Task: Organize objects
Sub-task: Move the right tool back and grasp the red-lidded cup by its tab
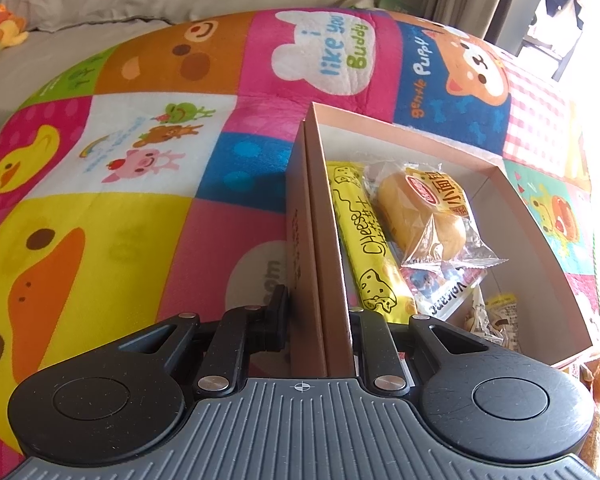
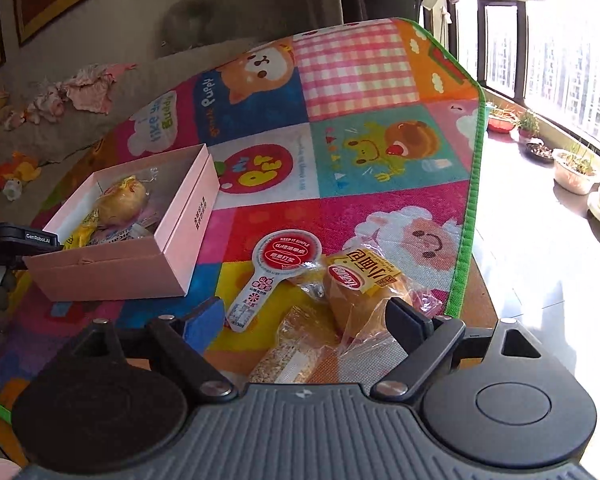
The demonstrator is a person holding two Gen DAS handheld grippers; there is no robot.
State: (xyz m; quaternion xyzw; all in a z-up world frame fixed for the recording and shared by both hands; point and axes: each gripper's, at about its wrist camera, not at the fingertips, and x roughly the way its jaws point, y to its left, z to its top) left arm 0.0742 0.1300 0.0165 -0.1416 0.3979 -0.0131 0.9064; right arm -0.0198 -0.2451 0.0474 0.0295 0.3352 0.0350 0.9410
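Observation:
A pink cardboard box (image 1: 540, 216) lies open on the colourful play mat. My left gripper (image 1: 318, 320) is shut on the box's left wall. Inside lie a yellow cheese stick pack (image 1: 364, 240), a wrapped bread bun (image 1: 424, 216) and other snack packs. In the right wrist view the box (image 2: 112, 272) sits at the left with the left gripper at its near corner. My right gripper (image 2: 308, 320) is open, low over a second wrapped bun (image 2: 360, 292), a paddle-shaped red and white snack pack (image 2: 276, 272) and a clear pack of grains (image 2: 292, 352).
The mat (image 2: 380, 160) ends in a green edge at the right, with bare floor and plant pots (image 2: 572, 168) beyond. A grey sofa (image 1: 100, 8) with plush toys and clothes stands behind the mat.

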